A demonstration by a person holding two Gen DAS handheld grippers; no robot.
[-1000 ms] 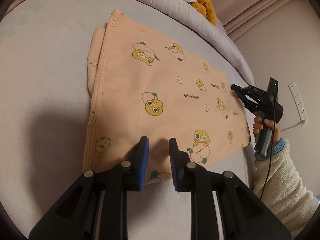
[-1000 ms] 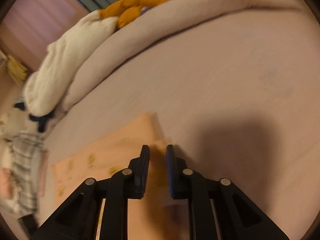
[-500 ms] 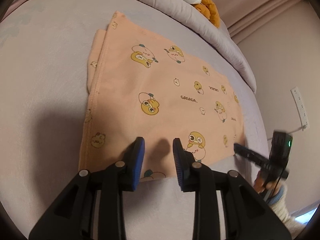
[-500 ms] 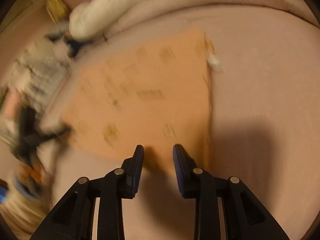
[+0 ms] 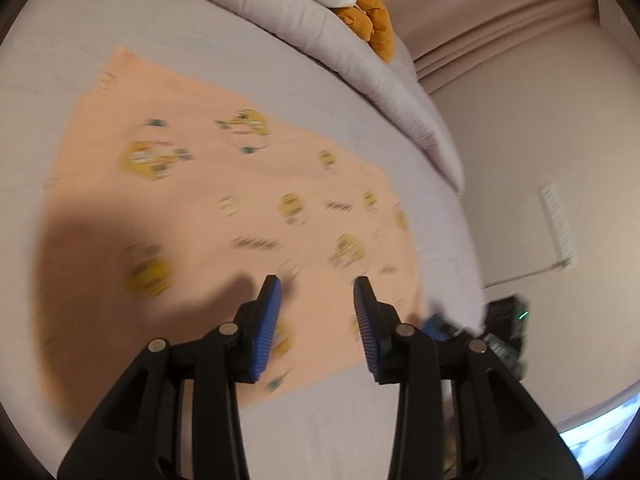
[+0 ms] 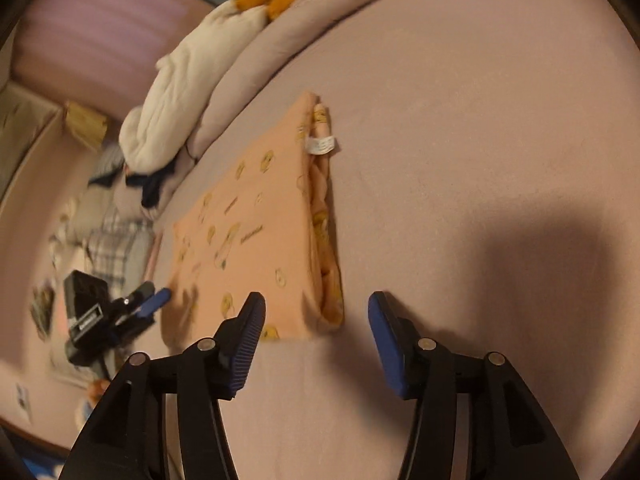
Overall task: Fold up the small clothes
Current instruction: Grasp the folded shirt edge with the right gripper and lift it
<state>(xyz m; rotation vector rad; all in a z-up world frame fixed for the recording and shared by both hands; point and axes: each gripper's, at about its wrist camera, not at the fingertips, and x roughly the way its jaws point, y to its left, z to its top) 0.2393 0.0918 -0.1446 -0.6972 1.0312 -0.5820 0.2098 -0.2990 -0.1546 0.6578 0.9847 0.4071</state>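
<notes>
A peach garment printed with yellow cartoon figures lies folded flat on the lilac bed. My left gripper hovers over its near right part, jaws opening, with nothing pressed between the blue pads. In the right wrist view the same garment shows its layered edge and a white label. My right gripper is at its near corner, jaws opening, with the corner just ahead of the gap and not gripped. Each gripper shows in the other's view: the right gripper and the left gripper.
A rolled lilac duvet with a white plush blanket and an orange soft toy lines the far side of the bed. A pile of plaid clothes lies beyond the garment. A white socket strip hangs on the wall.
Both pairs of jaws have widened. The right gripper has left the garment's far right side and come round to its near corner. The left gripper has shifted right over the garment.
</notes>
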